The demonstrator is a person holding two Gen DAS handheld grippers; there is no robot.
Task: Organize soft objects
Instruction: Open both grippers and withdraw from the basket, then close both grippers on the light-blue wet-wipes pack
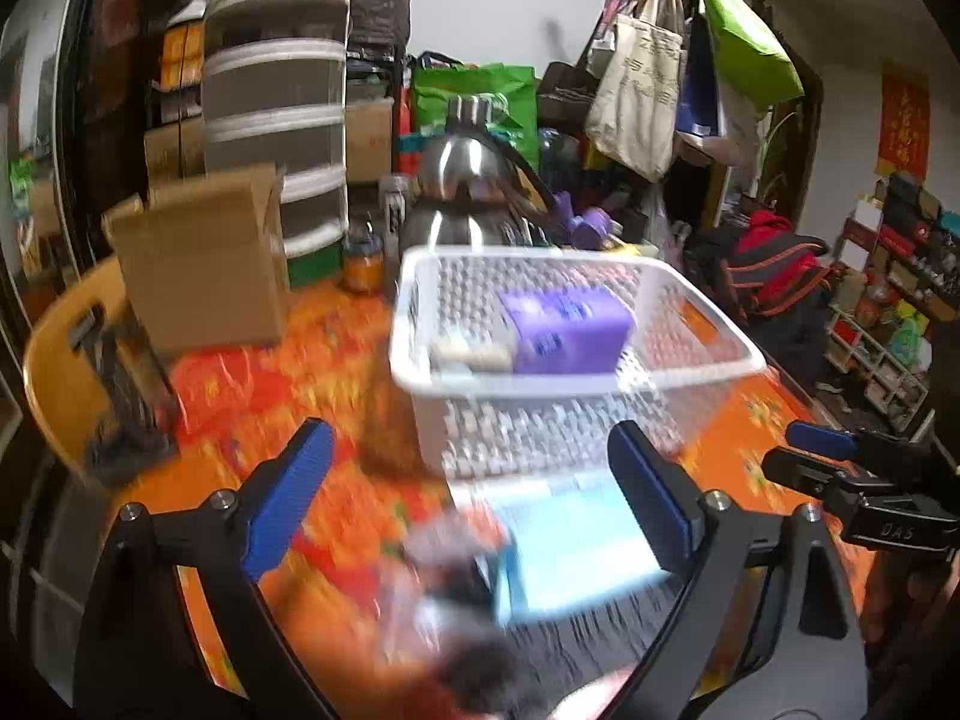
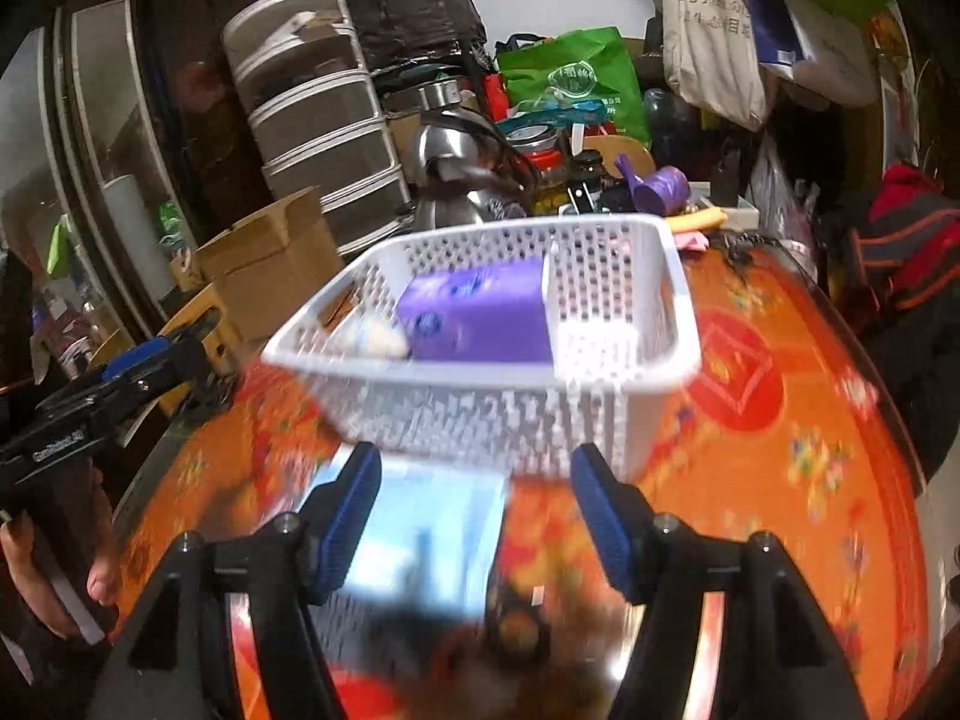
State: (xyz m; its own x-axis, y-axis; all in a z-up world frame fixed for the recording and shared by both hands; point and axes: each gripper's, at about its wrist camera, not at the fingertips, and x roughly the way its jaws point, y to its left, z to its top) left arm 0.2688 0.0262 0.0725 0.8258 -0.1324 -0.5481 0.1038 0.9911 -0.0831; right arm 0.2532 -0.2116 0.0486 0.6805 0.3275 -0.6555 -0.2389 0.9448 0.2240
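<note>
Right now both hand-held grippers stand with jaws spread and nothing gripped: the left hand-held gripper point(image 1: 471, 495) wide, the right hand-held gripper point(image 2: 474, 516) somewhat narrower. A blurred light-blue pack point(image 1: 576, 546) lies on the orange-patterned counter point(image 1: 252, 378) just in front of the white perforated basket point(image 1: 570, 384). Inside the basket sits 1 purple tissue pack point(image 1: 567, 330), with a small whitish item point(image 2: 375, 339) beside it.
</note>
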